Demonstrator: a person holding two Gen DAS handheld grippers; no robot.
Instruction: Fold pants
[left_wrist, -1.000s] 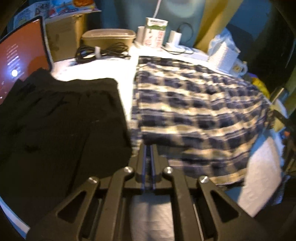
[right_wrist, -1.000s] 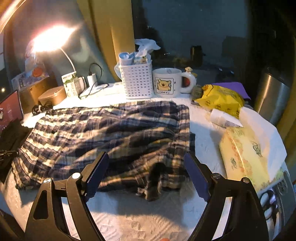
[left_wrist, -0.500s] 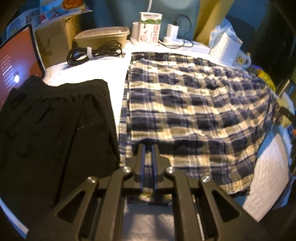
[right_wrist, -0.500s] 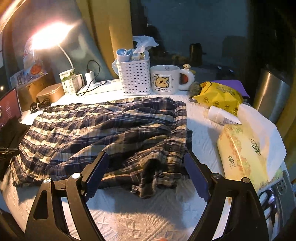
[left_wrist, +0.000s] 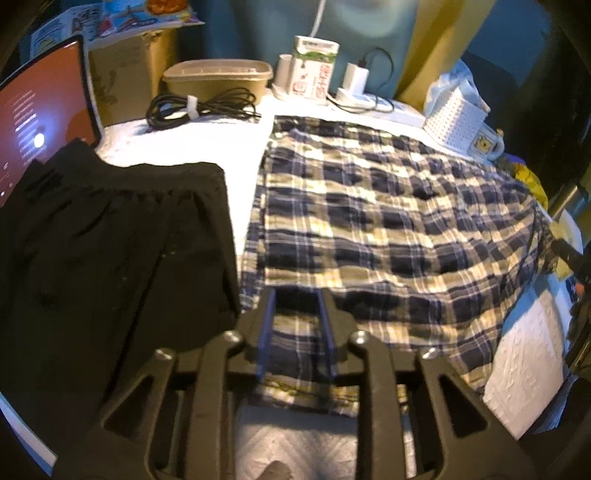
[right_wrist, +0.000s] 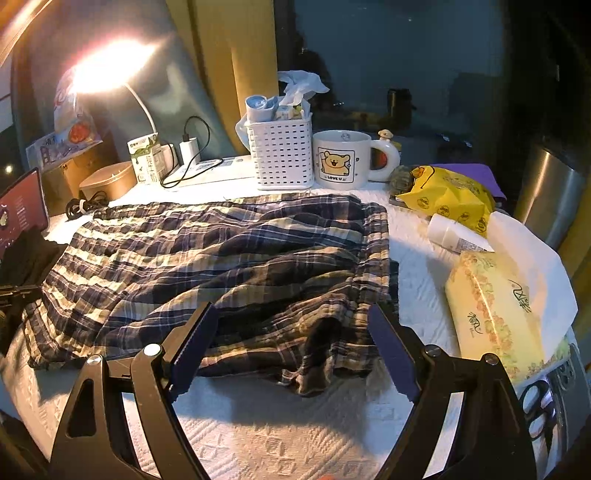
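Blue and cream plaid pants (left_wrist: 388, 221) lie spread on a white textured cloth, folded over lengthwise; they also show in the right wrist view (right_wrist: 229, 266). My left gripper (left_wrist: 295, 295) is partly open, its fingers over the near hem with plaid cloth showing between them. My right gripper (right_wrist: 291, 317) is wide open just above the waistband end, holding nothing.
A black garment (left_wrist: 110, 251) lies left of the pants beside a lit tablet (left_wrist: 40, 125). At the back are a coiled cable (left_wrist: 199, 107), a brown tub (left_wrist: 218, 75), a white basket (right_wrist: 280, 151) and a bear mug (right_wrist: 341, 160). A tissue pack (right_wrist: 495, 310) lies at the right.
My left gripper, shut on the hem before, has opened its fingers. The right gripper has stayed open and shifted slightly closer over the waistband.
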